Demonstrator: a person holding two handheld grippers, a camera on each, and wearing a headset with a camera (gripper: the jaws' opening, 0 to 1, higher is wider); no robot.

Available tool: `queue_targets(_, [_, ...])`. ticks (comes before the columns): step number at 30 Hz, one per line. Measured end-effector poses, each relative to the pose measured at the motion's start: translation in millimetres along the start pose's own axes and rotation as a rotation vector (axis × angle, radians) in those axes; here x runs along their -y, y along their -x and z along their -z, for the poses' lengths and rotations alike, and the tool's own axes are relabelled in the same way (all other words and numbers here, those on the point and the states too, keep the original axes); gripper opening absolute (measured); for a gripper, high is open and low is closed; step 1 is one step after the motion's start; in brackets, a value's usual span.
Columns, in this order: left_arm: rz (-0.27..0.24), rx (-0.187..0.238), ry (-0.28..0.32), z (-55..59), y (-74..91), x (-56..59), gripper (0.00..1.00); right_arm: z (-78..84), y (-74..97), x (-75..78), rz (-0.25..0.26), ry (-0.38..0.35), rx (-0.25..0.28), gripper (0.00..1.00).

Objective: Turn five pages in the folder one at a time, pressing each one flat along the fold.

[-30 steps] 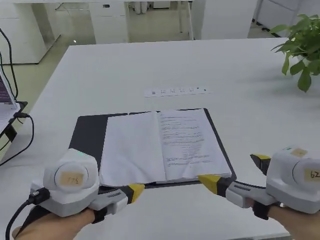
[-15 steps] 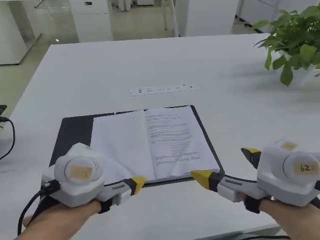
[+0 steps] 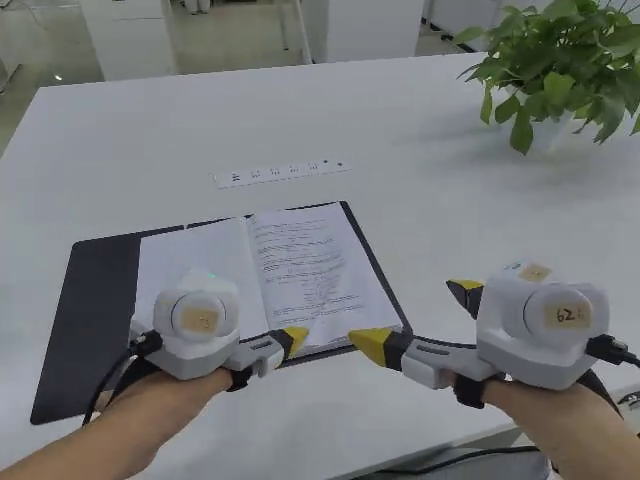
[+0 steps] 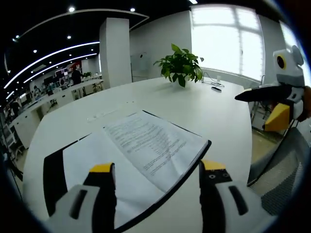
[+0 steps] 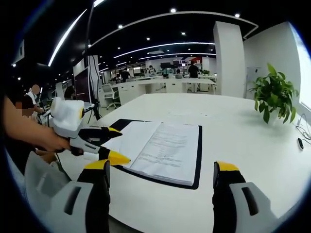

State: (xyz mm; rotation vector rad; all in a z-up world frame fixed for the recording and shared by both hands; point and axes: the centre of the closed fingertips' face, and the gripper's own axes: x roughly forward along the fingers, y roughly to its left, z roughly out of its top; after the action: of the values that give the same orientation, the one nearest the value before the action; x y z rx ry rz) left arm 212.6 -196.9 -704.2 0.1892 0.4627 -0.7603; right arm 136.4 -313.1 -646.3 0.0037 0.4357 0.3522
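- The folder (image 3: 95, 300) lies open and flat just ahead of both pairs of jaws. It has a thin, rectangular black cover with a matte face, and in the left gripper view its near corner sits between my left jaws.
- A blank white sheet (image 3: 190, 275) lies on the side of the fold towards that view's left-hand jaw. A sheet of fine printed text (image 3: 310, 265) lies on the other side. The paper is smooth, and the stack sits slightly proud of the cover along its edge.
- My left gripper (image 4: 158, 167) has its jaws spread wide, dark with yellow tips, and it grips nothing. One jaw is over the blank sheet and the other is past the cover's edge. I cannot tell whether either touches the paper.
- My right gripper (image 5: 161, 166) is also spread wide and empty. The folder is ahead of it, nearer its left-hand jaw and apart from both.
- Both grippers have rounded white plastic shells, each with a small yellow label.
- The table (image 3: 450, 150) is broad, white and smooth with a dull sheen. A narrow white socket strip (image 3: 282, 172) lies beyond the folder's far edge.
- A leafy green plant (image 3: 560, 50) stands far ahead, past my right gripper's right-hand jaw.
- The room is an open office with a square white column (image 4: 115, 53), rows of desks, ceiling spotlights and light strips, and bright windows.
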Motion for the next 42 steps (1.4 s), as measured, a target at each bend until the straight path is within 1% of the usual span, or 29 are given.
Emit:
queue_targets(4, [0.030, -0.017, -0.018, 1.7, -18.9, 12.9, 0.67, 0.4, 2.1, 3.3, 0.010, 0.000, 0.000, 0.87])
queue_targets(6, [0.036, -0.012, -0.018, 0.8, -25.8, 16.2, 0.67, -0.4, 3.8, 5.1, 0.013, -0.013, 0.003, 0.87])
queue_targets(7, [0.042, -0.018, -0.022, 1.2, -31.1, 18.7, 0.67, -1.2, 4.3, 6.4, 0.016, -0.017, 0.006, 0.87])
queue_targets(11, [0.059, -0.013, -0.028, -0.9, -47.9, 26.5, 0.66, -1.9, 5.4, 8.8, 0.024, -0.017, 0.007, 0.86])
queue_targets(13, [0.064, -0.015, -0.033, -0.5, -55.1, 29.5, 0.65, -2.8, 5.8, 10.0, 0.029, -0.023, 0.009, 0.86])
queue_targets(14, [0.065, -0.023, -0.034, 1.2, -61.0, 30.9, 0.65, -3.6, 6.1, 9.9, 0.029, -0.028, 0.012, 0.86])
queue_targets(18, [0.063, -0.017, -0.017, 2.4, -76.7, 36.2, 0.64, -3.2, 6.1, 8.6, 0.029, -0.036, 0.013, 0.85])
queue_targets(22, [0.060, -0.031, -0.015, 10.0, -92.8, 43.7, 0.63, -0.4, 5.4, 8.4, 0.030, -0.045, 0.006, 0.83])
queue_targets(23, [0.054, -0.035, -0.019, 11.9, -95.6, 43.9, 0.63, 0.7, 5.5, 8.6, 0.030, -0.044, 0.004, 0.82])
queue_targets(25, [0.043, -0.035, 0.007, 14.3, -101.4, 44.0, 0.63, 3.9, 5.7, 9.4, 0.032, -0.048, -0.008, 0.79])
queue_targets(26, [0.031, -0.031, 0.008, 14.6, -104.4, 43.5, 0.63, 4.5, 5.7, 9.9, 0.033, -0.049, -0.008, 0.79])
queue_targets(27, [0.023, -0.031, 0.007, 14.9, -106.2, 42.9, 0.62, 5.0, 5.5, 10.5, 0.032, -0.053, -0.009, 0.78])
queue_targets(28, [0.015, -0.031, 0.021, 16.1, -109.7, 42.6, 0.60, 5.7, 5.5, 11.3, 0.033, -0.058, -0.010, 0.78])
queue_targets(29, [0.008, -0.033, 0.024, 17.4, -111.3, 42.2, 0.59, 6.2, 5.4, 12.2, 0.035, -0.060, -0.012, 0.77])
queue_targets(31, [-0.009, -0.066, 0.026, 27.6, -113.8, 40.7, 0.56, 6.9, 4.8, 13.8, 0.036, -0.062, -0.014, 0.77])
queue_targets(33, [-0.022, -0.038, 0.016, 27.4, -112.7, 41.0, 0.55, 8.4, 3.9, 15.4, 0.038, -0.065, -0.019, 0.77])
queue_targets(35, [-0.034, -0.027, 0.032, 26.7, -112.8, 39.4, 0.54, 9.6, 2.8, 16.5, 0.036, -0.068, -0.022, 0.76])
queue_targets(39, [-0.044, -0.016, 0.038, 26.3, -112.7, 36.6, 0.50, 14.0, -2.0, 17.9, 0.027, -0.073, -0.036, 0.76])
queue_targets(42, [-0.066, -0.003, 0.045, 26.7, -112.2, 29.9, 0.40, 16.6, -6.4, 19.3, 0.017, -0.075, -0.049, 0.75])
